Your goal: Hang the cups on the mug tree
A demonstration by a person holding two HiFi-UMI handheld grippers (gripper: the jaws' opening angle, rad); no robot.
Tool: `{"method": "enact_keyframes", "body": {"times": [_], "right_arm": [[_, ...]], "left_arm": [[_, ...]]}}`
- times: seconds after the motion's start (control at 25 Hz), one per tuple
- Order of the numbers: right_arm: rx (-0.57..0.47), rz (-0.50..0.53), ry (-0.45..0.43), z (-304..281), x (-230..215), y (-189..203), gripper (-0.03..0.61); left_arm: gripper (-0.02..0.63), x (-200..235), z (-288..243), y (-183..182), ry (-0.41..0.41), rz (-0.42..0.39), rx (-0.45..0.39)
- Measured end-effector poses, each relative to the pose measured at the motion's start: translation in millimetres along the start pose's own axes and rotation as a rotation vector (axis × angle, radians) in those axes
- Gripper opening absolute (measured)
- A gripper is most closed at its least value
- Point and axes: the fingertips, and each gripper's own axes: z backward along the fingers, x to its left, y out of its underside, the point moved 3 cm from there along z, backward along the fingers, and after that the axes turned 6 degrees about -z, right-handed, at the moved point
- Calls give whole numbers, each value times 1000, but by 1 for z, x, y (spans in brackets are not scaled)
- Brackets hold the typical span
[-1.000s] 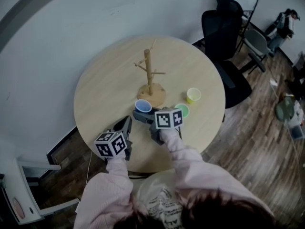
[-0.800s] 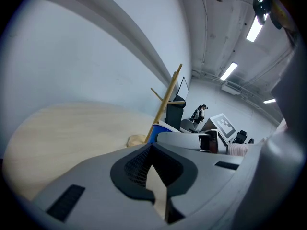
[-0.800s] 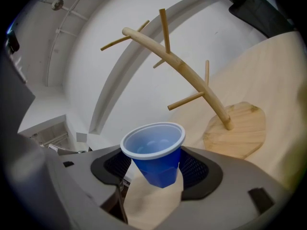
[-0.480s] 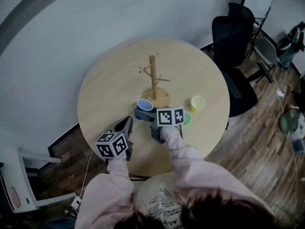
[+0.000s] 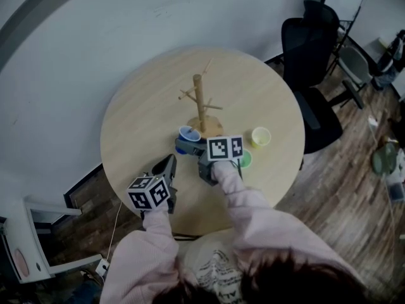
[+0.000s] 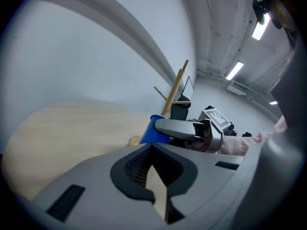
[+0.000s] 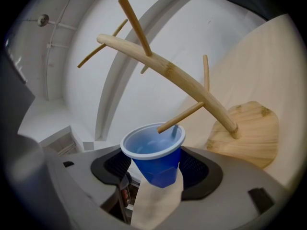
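While your right gripper (image 7: 156, 171) clamps the blue cup (image 7: 154, 159) by its sides, the cup has moved up the head view since a second ago: it was just beside the mug tree (image 5: 200, 103), and now it overlaps the left edge of the tree's foot, near the frame's centre. The cup's long axis stands nearly upright, mouth upward, with the tip of a peg (image 7: 181, 117) at its rim. Your left gripper (image 6: 149, 150) rests at lower left, jaws together, empty.

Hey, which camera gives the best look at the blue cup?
The right gripper view: the blue cup sits centred in the right hand-held gripper, rim and inside visible. The head view shows it small beside the mug tree. The left gripper view shows only a blue sliver.
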Motion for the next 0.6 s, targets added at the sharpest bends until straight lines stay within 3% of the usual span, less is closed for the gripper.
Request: {"method": "enact_keyframes", "body": {"times": [0.6], "right_arm": [[6,-87,-39,3,-4,-13,302]], "left_arm": [[0,-4,-9,0,-9,2,-2]]}}
